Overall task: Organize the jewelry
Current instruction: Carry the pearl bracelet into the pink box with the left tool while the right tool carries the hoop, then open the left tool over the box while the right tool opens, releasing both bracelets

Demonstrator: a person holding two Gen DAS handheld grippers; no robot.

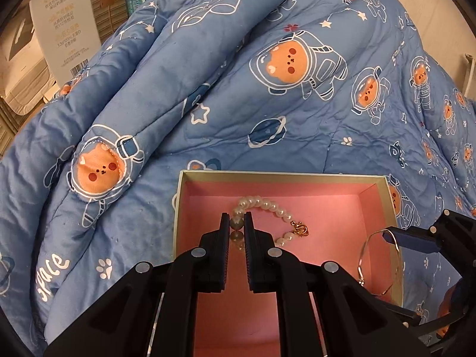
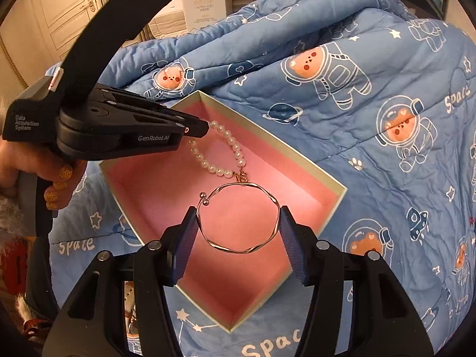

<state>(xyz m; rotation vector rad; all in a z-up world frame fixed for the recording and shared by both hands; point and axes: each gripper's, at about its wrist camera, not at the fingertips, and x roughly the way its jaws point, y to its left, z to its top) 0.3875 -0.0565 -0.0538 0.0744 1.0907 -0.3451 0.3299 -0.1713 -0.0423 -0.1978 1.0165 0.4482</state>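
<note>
Left tool [image 2: 205,126] is clenched on the pearl bracelet [image 2: 229,145], which dangles over the pink-lined box [image 2: 327,178]; whether its clasp [image 1: 300,228] touches the lining is hard to tell. In the left wrist view its own fingers hide part of the strand. Right tool [image 2: 238,226] grips the twisted metal bangle [image 2: 275,205] across its width, above the box. The box sits on a blue astronaut-print quilt [image 1: 267,104]; its near edge is cut off behind the tools. The person's hand [image 2: 59,175] is partly out of frame.
</note>
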